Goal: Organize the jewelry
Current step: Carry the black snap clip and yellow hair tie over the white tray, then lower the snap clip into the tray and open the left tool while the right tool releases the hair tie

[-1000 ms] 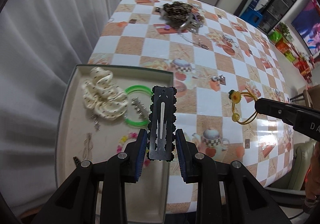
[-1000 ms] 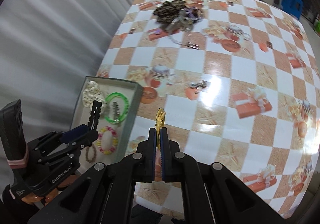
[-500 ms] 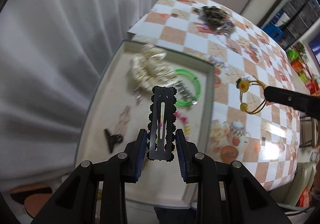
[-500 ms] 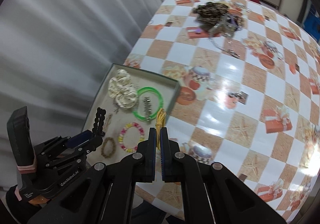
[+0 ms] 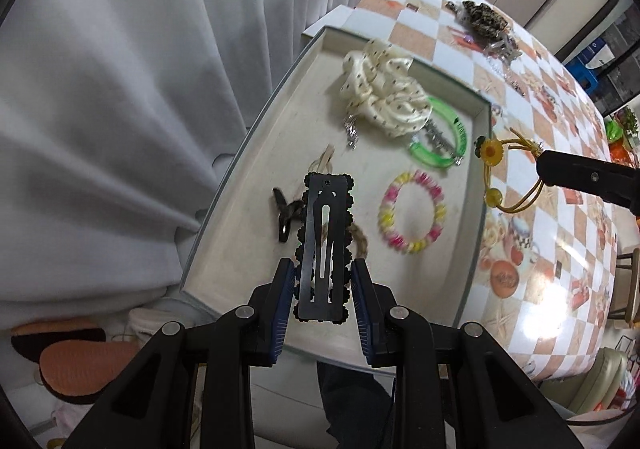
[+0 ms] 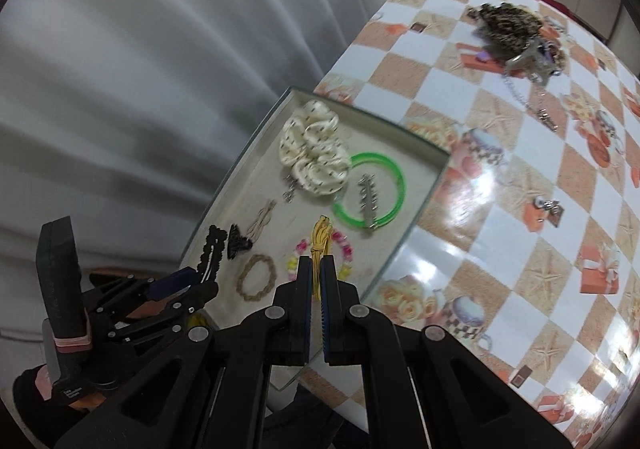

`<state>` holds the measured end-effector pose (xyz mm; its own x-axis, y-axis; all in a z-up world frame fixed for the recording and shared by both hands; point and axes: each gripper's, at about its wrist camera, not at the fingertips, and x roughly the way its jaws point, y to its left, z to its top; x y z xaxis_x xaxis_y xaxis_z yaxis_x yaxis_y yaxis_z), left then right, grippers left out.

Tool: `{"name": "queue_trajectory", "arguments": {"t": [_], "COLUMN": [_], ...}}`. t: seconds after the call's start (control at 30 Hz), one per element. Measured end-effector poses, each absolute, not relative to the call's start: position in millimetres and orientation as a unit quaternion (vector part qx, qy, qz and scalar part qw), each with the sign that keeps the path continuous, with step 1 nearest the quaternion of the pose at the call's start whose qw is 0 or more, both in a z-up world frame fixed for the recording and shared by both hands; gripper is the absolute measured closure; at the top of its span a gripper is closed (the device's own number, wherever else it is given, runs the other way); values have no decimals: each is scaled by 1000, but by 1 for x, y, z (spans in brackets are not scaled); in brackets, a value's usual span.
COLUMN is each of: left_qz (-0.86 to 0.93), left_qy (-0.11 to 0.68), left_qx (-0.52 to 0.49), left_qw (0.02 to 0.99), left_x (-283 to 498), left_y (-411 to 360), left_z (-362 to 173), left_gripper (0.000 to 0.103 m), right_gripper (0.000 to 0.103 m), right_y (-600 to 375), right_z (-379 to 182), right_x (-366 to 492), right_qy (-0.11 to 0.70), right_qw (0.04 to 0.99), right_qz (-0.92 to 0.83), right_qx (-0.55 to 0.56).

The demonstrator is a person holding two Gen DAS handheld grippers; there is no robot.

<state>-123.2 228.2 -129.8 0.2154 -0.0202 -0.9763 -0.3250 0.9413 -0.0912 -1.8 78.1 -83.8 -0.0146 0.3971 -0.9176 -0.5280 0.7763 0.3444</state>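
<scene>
While gripping (firmly), both grippers reached tray.

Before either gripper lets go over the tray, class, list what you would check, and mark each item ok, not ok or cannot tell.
1. Left gripper grips the black clip: ok.
2. Right gripper shut on the yellow hair tie: ok.
3. Clip is over the tray, not the table: ok.
4. Tie is over the tray: cannot tell; in the left view it hangs at the tray's right wall.
5. Free floor under the clip: not ok; a small black clip and a woven ring lie there.
6. Grippers apart from each other: ok.
</scene>
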Motion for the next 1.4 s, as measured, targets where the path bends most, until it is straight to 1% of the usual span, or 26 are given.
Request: {"name": "queue_trajectory", "arguments": {"t": [0.4,0.77,1.4], "left_qz": [97,96,106], "left_qy": [630,635,654], "left_qx": [-140,-128,-103], "left_qw": [757,756,742], "left_x": [-123,-111,-106], "left_y": [227,219,212], "left_z": [-149,-161,-187], "left_gripper": [69,69,68], "right_gripper": [99,99,99], "right_y": [94,100,102], "right_z": [-105,-123,-174], "right_x": [-18,-10,8], "right_qy": [652,662,688], "right_qw": [673,666,656], "right_qz": [343,335,297], "right_qx": [-73,-75,-83]}}
